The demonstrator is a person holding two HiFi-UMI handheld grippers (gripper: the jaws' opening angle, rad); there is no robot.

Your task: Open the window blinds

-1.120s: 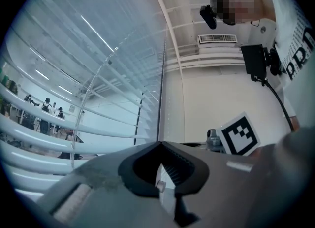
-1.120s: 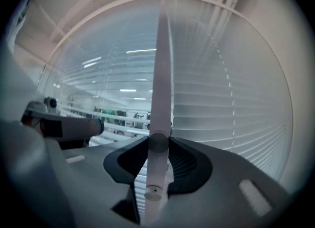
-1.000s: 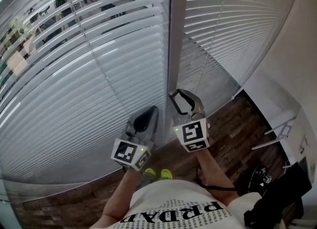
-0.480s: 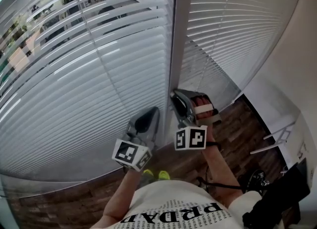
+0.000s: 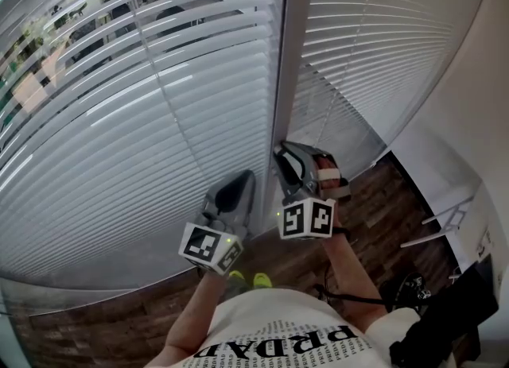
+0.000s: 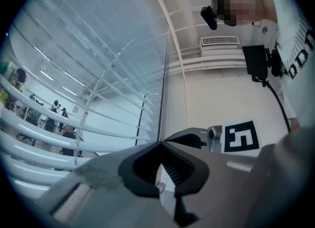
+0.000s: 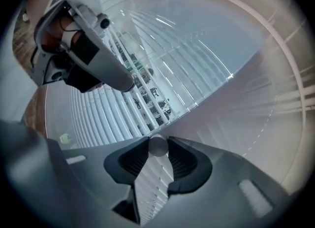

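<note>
Window blinds (image 5: 143, 136): hung straight ahead, lowered over the glass on both sides of the upright frame post (image 5: 286, 56). Only the upper left slats show gaps, with a room visible beyond.
Right gripper (image 5: 285, 153): just beside the post. Its fingers pinch a small round rod end, judged to be the tilt wand (image 7: 158, 146).
Left gripper (image 6: 160, 143): near the right one, fingers pressed together at the tips with nothing between them; idle.
Just changed: the marker cube (image 5: 306, 219) on the right gripper shows different faces than a second ago. The wrist has rolled about its own line without shifting place. The left gripper has not moved.
Meaning for the task: this roll twists the wand, the motion that tilts the slats. The slat angle looks little altered so far, so the opening is judged under way, not finished.
Next move calls for: more twisting in the same sense, probably after a fresh grip on the wand.
</note>
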